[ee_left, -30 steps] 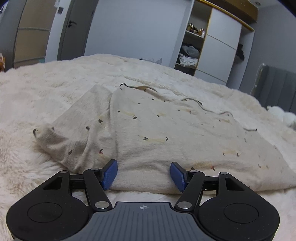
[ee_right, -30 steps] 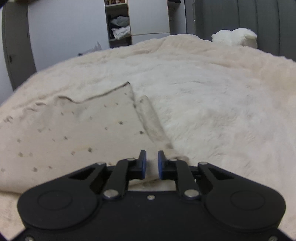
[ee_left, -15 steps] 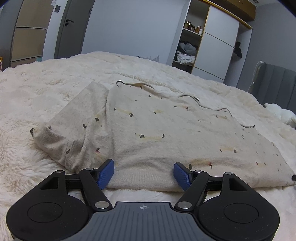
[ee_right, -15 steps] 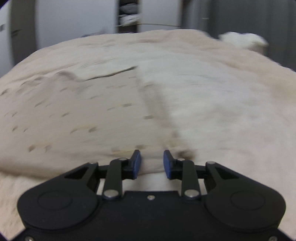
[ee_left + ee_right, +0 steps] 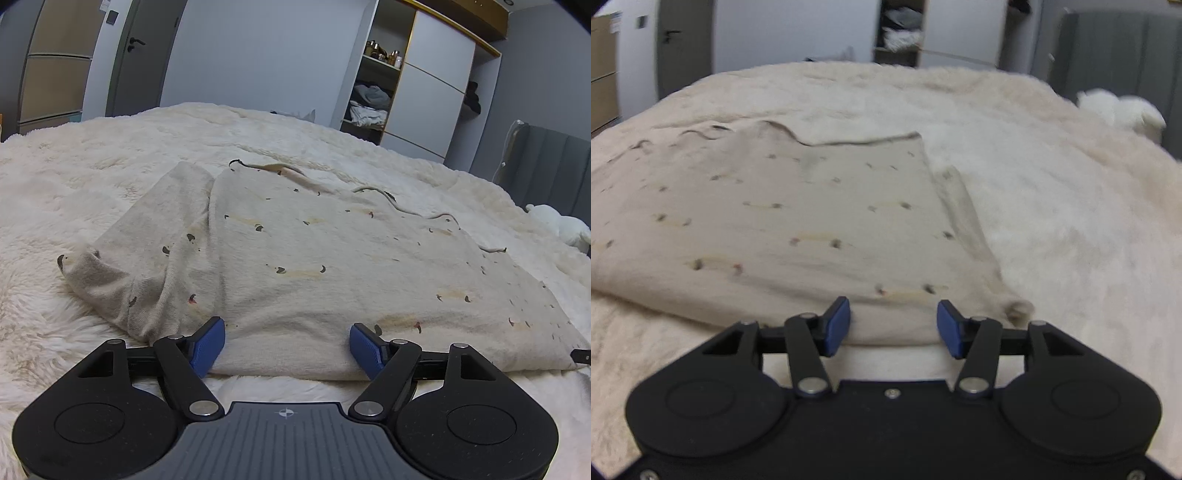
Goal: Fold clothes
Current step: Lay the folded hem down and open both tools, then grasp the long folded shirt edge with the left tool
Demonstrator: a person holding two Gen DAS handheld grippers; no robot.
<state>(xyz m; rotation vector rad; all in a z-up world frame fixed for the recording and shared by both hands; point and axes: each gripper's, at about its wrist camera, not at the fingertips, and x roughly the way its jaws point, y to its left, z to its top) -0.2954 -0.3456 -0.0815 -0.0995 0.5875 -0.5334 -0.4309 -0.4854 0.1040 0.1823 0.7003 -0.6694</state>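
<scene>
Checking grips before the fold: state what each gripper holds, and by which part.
Nothing is held. The left gripper and right gripper are both open at the near edge of the shirt.

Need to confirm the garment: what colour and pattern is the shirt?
Beige shirt with small dark scattered marks; clearest in the left wrist view.

1. Bed [image 5: 110,155], cream fluffy cover, extends beyond both finger pairs.
2. Beige speckled garment [image 5: 332,258] flat on it, near edge between the fingers.
3. White plush toy [image 5: 1119,110] far right.
</scene>
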